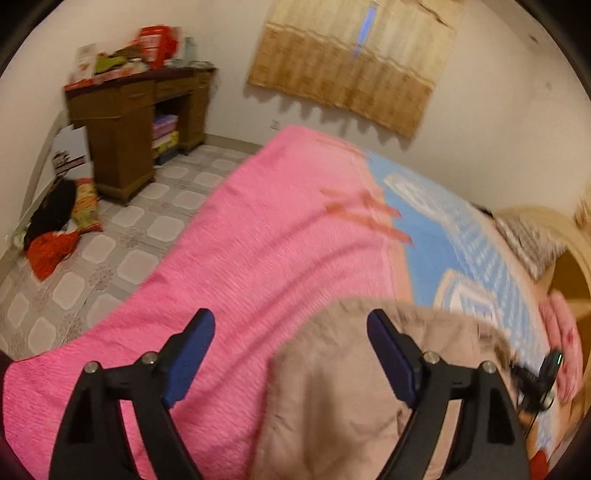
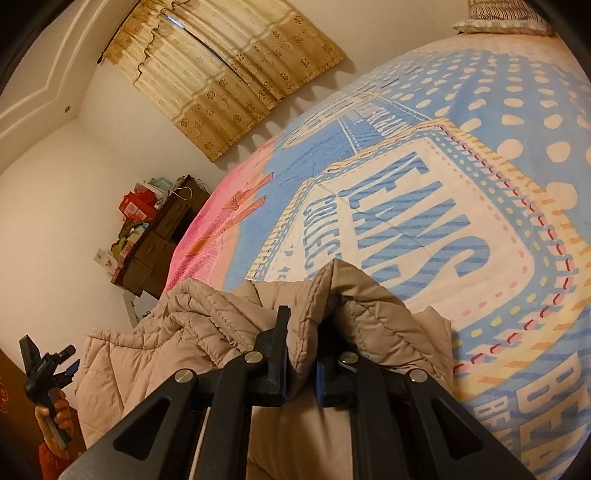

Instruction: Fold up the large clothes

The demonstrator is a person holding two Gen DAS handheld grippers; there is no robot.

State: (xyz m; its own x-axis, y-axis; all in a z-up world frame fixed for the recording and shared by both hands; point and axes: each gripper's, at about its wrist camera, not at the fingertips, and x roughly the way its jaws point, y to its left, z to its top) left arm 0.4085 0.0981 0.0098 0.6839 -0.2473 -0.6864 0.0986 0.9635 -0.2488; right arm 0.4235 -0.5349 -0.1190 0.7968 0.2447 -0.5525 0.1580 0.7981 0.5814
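Right gripper (image 2: 301,354) fingers pressed together on a fold of the beige quilted jacket (image 2: 229,332), padded fabric bunched up between the pads and peaking just above the tips. Left gripper (image 1: 290,343) spread wide, blue-padded fingers (image 1: 192,354) apart with nothing between them, hanging above the bed; whether the right finger touches the jacket (image 1: 332,387) below it can't be told, frame is blurred.

Jacket lies on the bed, partly on the pink blanket (image 1: 240,258) and partly on the blue printed sheet (image 2: 480,184), one edge lifted by the right gripper.

Left wrist view only: tiled floor (image 1: 122,236), wooden desk (image 1: 122,122) with clutter on top, clothes pile (image 1: 55,229) on the floor by the wall, curved wooden headboard (image 1: 554,229) at far right. It also shows the other tool as a small dark blurred shape at right edge.

Right wrist view only: large blue lettering on the sheet, pillow (image 2: 506,18) at top right, ceiling moulding, and the left gripper (image 2: 68,365) seen from outside at lower left, held by a hand (image 2: 61,413) on its handle, fingers visibly apart.

Both views: tan curtain (image 1: 351,62) on the white wall, desk, pink blanket edge meeting the blue sheet
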